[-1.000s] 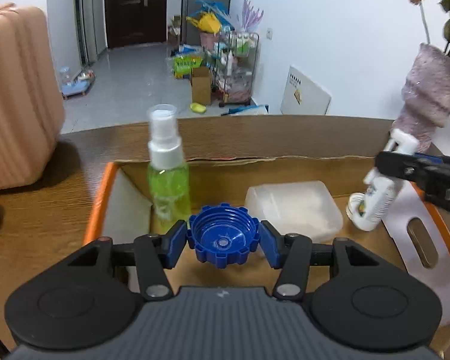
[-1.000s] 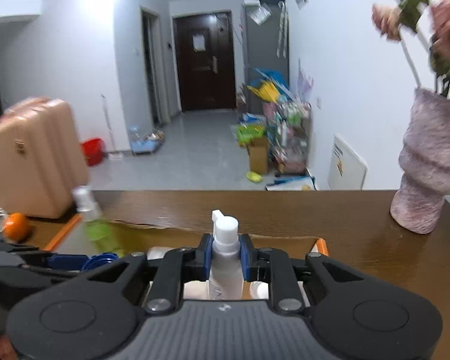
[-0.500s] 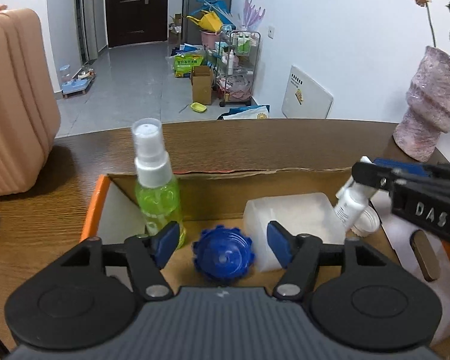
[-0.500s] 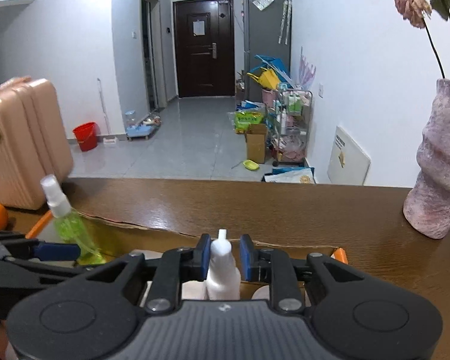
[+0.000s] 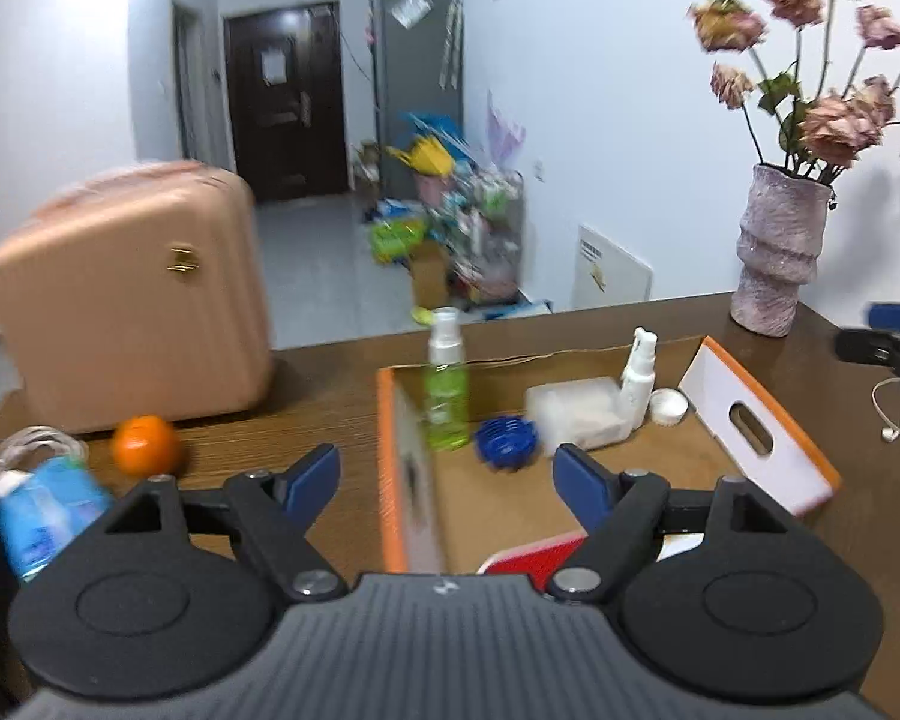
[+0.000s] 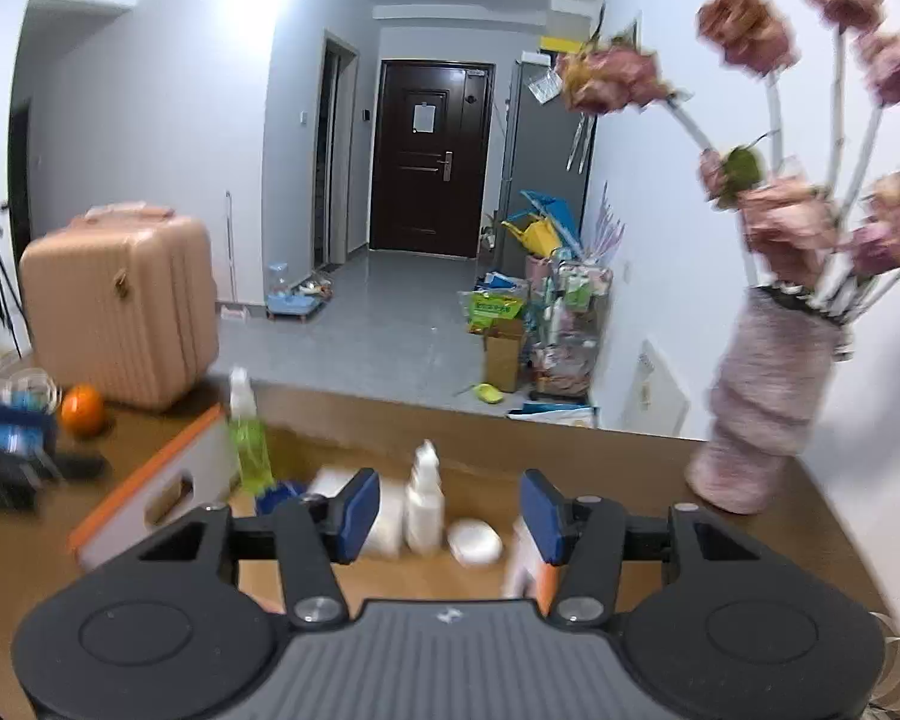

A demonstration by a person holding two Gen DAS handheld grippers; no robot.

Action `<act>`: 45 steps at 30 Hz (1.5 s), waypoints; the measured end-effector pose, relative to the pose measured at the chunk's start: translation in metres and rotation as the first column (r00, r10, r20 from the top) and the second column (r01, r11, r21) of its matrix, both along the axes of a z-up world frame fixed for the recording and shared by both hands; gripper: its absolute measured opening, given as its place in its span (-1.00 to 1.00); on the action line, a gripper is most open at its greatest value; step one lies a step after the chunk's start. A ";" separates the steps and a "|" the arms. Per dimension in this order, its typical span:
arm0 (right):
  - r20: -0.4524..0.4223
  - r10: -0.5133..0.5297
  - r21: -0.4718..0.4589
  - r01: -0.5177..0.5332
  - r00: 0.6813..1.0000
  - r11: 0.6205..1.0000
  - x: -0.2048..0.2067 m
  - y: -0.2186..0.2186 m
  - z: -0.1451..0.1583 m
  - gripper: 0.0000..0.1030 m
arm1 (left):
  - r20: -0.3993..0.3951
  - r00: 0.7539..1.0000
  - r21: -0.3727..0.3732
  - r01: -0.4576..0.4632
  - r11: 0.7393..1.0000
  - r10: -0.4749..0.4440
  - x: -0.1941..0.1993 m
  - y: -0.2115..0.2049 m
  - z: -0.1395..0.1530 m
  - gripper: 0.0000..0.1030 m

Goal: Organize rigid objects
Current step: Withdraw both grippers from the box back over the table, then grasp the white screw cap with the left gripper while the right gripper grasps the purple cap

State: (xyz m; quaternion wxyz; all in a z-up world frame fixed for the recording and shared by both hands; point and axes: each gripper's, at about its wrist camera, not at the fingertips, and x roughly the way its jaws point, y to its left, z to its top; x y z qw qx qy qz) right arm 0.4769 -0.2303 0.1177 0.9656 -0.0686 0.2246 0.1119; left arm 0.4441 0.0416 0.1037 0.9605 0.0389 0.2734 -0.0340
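Both grippers are clear of the cardboard box (image 5: 756, 438) and carry nothing.

Left gripper (image 5: 447, 477): jaws spread wide and just been opening, nothing between the pads. The blue screw cap (image 5: 506, 435) sits on the box floor beyond the fingertips, just right of the green spray bottle (image 5: 447, 396), which stands upright at the far-left corner, close to the wall. That looks like packing along the edges to keep the middle free.

Right gripper (image 6: 450, 507): jaws part open, also just been opening. The white spray bottle (image 6: 424, 501) shows in the gap but stands on the box floor beyond the pads, with no contact. It is upright against the translucent lidded container (image 5: 573, 414), probably so it has support and won't tip. The round white lid (image 6: 476, 542) lies flat just to its right.

All five task items visible are inside the box, grouped toward the far wall. The near half of the floor is bare apart from a red-and-white thing at the near edge of the left view, which I can't identify.

Outside the box on the wooden table (image 5: 330, 402): an orange (image 5: 144, 444) and a blue pack (image 5: 48, 516) at left, a vase of dried roses (image 5: 777, 258) far right. My read is the next picks come from the left pile. The picture is motion-blurred, so fine contact detail is soft.
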 end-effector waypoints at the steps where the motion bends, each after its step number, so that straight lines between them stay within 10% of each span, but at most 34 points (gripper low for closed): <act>1: -0.001 -0.012 -0.008 0.012 1.000 1.000 -0.015 -0.006 -0.002 0.00 | 0.023 1.000 -0.003 -0.003 1.000 0.003 -0.020 0.006 0.002 0.65; 14: 0.062 0.013 0.061 -0.017 0.998 0.998 -0.186 -0.025 -0.038 0.12 | 0.246 0.969 0.006 -0.036 0.999 0.033 -0.207 -0.008 -0.032 0.94; 24: 0.045 0.024 0.124 -0.030 0.999 0.992 -0.300 -0.009 -0.111 0.20 | 0.137 0.991 -0.042 0.012 0.999 -0.006 -0.299 -0.031 -0.100 0.99; 45: -0.065 0.074 0.074 -0.069 0.995 0.995 -0.238 0.004 -0.138 0.26 | 0.037 0.999 -0.040 0.002 0.999 0.000 -0.225 -0.050 -0.120 0.99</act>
